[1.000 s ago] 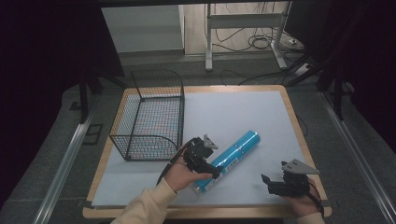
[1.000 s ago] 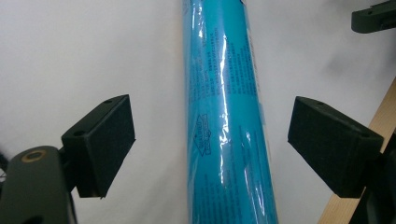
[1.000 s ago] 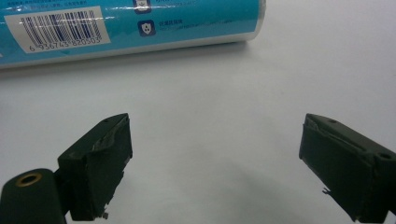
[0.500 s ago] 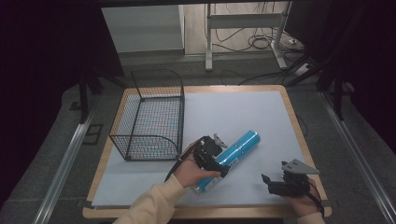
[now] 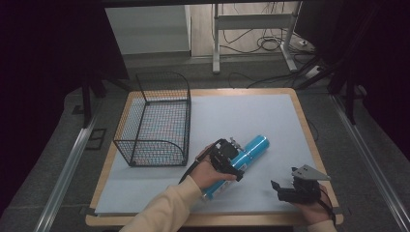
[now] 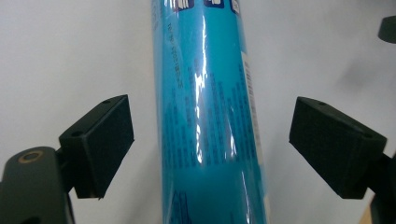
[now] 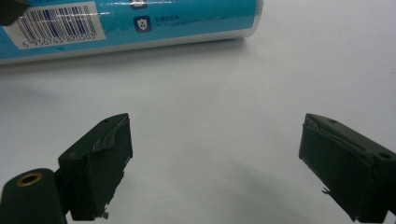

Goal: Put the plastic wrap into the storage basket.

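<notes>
A long blue cylinder (image 5: 251, 147) in shiny wrap lies slantwise on the white table sheet (image 5: 241, 116). My left gripper (image 5: 232, 157) hovers over its middle, open, with one jaw on each side of the blue cylinder (image 6: 210, 116) and a gap to both pads. My right gripper (image 5: 283, 191) rests near the front right of the sheet, open and holding nothing. In the right gripper view the blue cylinder (image 7: 130, 23) lies across the top, barcode showing, well beyond my right gripper (image 7: 215, 158).
A black wire basket (image 5: 157, 121) stands on the left part of the table, left of the cylinder. The wooden table edge (image 5: 309, 140) borders the sheet. Desk legs and cables lie on the floor beyond the table.
My left gripper has moved right and forward, from beside the cylinder's near end to over its middle. The right gripper has stayed put.
</notes>
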A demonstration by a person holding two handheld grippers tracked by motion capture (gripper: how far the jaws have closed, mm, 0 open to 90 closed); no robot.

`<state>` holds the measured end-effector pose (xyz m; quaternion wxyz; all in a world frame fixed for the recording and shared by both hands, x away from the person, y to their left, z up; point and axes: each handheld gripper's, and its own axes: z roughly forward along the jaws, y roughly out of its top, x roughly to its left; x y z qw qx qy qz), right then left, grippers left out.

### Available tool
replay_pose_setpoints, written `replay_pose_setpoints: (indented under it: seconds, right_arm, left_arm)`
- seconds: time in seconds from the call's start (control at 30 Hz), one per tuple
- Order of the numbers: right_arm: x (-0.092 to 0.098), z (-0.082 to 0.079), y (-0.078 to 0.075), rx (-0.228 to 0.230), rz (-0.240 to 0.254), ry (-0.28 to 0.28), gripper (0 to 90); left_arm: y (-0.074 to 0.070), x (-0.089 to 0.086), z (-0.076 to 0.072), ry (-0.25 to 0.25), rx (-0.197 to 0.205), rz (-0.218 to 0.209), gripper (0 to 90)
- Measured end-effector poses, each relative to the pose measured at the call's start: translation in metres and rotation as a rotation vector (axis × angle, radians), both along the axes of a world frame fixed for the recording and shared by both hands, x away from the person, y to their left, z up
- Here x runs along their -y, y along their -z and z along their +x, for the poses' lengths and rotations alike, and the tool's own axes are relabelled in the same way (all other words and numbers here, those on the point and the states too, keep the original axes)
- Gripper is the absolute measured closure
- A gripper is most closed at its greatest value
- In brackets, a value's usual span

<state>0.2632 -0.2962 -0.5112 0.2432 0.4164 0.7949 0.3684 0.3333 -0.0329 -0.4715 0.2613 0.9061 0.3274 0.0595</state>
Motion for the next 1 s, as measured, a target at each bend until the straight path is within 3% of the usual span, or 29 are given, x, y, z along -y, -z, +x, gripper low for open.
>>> replay_pose_setpoints:
  seconds: [0.37, 0.4, 0.67, 0.8, 1.0]
  right_arm:
    - [0.000, 0.000, 0.000, 0.000, 0.000, 0.001, 10.2]
    - [0.000, 0.000, 0.000, 0.000, 0.001, 0.001, 10.2]
    - [0.000, 0.001, 0.000, -0.001, 0.000, -0.001, 10.2]
    - [0.001, 0.001, 0.000, -0.003, 0.000, 0.006, 10.2]
    - [0.001, 0.001, 0.000, -0.002, -0.001, 0.005, 10.3]
  left_arm:
    - [0.011, 0.019, 0.015, -0.002, -0.051, 0.043, 15.0]
    - [0.016, 0.023, 0.018, -0.005, -0.069, 0.060, 16.3]
    - [0.026, 0.028, 0.025, -0.028, -0.106, 0.134, 24.1]
    - [0.026, 0.028, 0.028, -0.022, -0.144, 0.128, 29.5]
    - [0.025, 0.028, 0.029, -0.027, -0.160, 0.123, 31.2]
